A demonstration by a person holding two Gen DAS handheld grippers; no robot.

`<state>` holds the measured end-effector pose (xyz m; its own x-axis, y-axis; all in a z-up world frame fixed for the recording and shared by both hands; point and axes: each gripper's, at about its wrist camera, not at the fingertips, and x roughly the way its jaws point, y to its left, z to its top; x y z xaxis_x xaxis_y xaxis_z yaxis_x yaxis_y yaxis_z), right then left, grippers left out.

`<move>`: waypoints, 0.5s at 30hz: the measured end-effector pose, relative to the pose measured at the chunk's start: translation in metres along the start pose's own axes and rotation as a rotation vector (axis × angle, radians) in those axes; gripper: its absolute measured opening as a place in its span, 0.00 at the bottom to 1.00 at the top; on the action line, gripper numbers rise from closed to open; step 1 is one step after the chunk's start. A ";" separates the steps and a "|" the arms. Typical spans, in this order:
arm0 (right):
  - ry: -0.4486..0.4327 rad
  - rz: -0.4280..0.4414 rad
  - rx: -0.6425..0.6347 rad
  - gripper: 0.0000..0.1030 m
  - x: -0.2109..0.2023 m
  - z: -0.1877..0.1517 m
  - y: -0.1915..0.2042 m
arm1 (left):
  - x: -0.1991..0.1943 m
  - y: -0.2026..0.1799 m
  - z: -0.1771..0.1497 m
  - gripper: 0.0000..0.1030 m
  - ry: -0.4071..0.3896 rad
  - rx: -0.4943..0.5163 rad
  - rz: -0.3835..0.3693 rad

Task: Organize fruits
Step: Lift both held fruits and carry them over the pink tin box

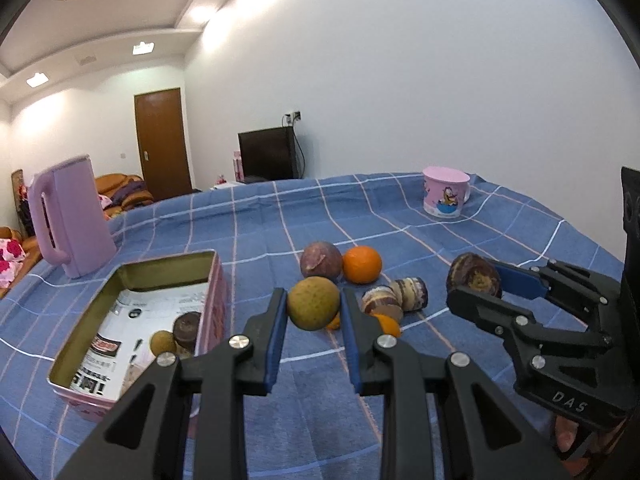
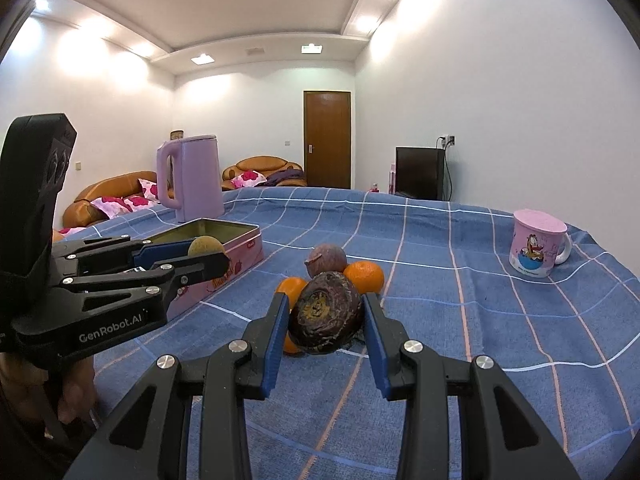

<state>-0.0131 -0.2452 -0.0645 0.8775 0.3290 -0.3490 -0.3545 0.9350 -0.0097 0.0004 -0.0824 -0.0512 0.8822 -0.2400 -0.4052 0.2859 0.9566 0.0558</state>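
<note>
My left gripper (image 1: pixel 314 309) is shut on a round yellow-green fruit (image 1: pixel 313 303) and holds it above the cloth, right of the open pink tin (image 1: pixel 160 270). The tin holds a small green fruit (image 1: pixel 163 342) and a dark fruit (image 1: pixel 187 325). My right gripper (image 2: pixel 326 318) is shut on a dark wrinkled fruit (image 2: pixel 325 313), held above the pile. It also shows in the left wrist view (image 1: pixel 476 286). On the cloth lie a purple fruit (image 1: pixel 321 260), an orange (image 1: pixel 362 264), two dark striped fruits (image 1: pixel 394 298) and more oranges (image 1: pixel 387 325).
A lilac kettle (image 1: pixel 74 216) stands behind the tin at the table's left edge. A pink cartoon mug (image 1: pixel 445 197) stands at the far right. The blue checked cloth (image 1: pixel 460 240) covers the table. A sofa and a door lie beyond.
</note>
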 end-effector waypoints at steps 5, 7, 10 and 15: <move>0.005 -0.008 -0.011 0.38 0.001 0.001 0.002 | -0.006 0.005 0.003 0.27 -0.027 0.004 0.027; 0.005 -0.012 -0.018 0.38 0.001 0.002 0.004 | -0.008 0.009 0.005 0.27 -0.036 -0.003 0.037; 0.005 -0.006 -0.017 0.38 0.002 0.004 0.005 | -0.009 0.016 0.006 0.27 -0.039 -0.016 0.046; 0.010 -0.003 -0.023 0.38 0.005 0.008 0.008 | -0.009 0.025 0.006 0.27 -0.033 -0.034 0.058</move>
<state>-0.0091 -0.2349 -0.0588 0.8751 0.3248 -0.3586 -0.3592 0.9327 -0.0317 0.0018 -0.0574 -0.0408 0.9087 -0.1888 -0.3723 0.2217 0.9740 0.0473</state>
